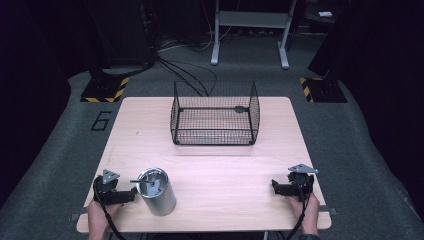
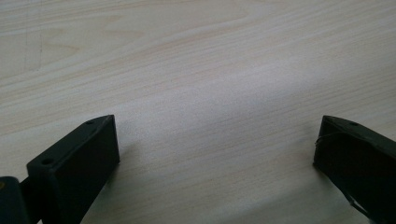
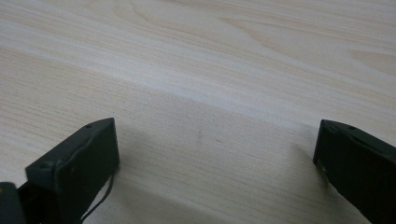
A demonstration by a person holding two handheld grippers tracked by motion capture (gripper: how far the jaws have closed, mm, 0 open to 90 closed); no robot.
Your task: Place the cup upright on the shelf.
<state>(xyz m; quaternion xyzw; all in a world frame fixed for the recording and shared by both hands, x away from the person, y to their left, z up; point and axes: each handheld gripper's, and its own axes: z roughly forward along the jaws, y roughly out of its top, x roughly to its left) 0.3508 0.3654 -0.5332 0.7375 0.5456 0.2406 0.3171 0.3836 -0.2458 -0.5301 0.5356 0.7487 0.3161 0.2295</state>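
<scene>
- Pale wooden table (image 1: 225, 170) carries a wire basket (image 1: 215, 120) at its far side.
- Steel canister (image 1: 156, 191) stands just beside the left gripper (image 1: 131, 195); probably rigid, slick; grasp its wall.
- Left gripper and right gripper (image 1: 276, 186) both gape empty.

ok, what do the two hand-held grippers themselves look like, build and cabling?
Both are black. The left hand-held gripper and the right hand-held gripper each carry a grey three-cornered plate on top, and a black cable trails from each toward the person. In the gripper views the jaws are flat, matte black blocks with slanted tips and small holes on the upper faces. No sleeves are visible in the high view.
</scene>
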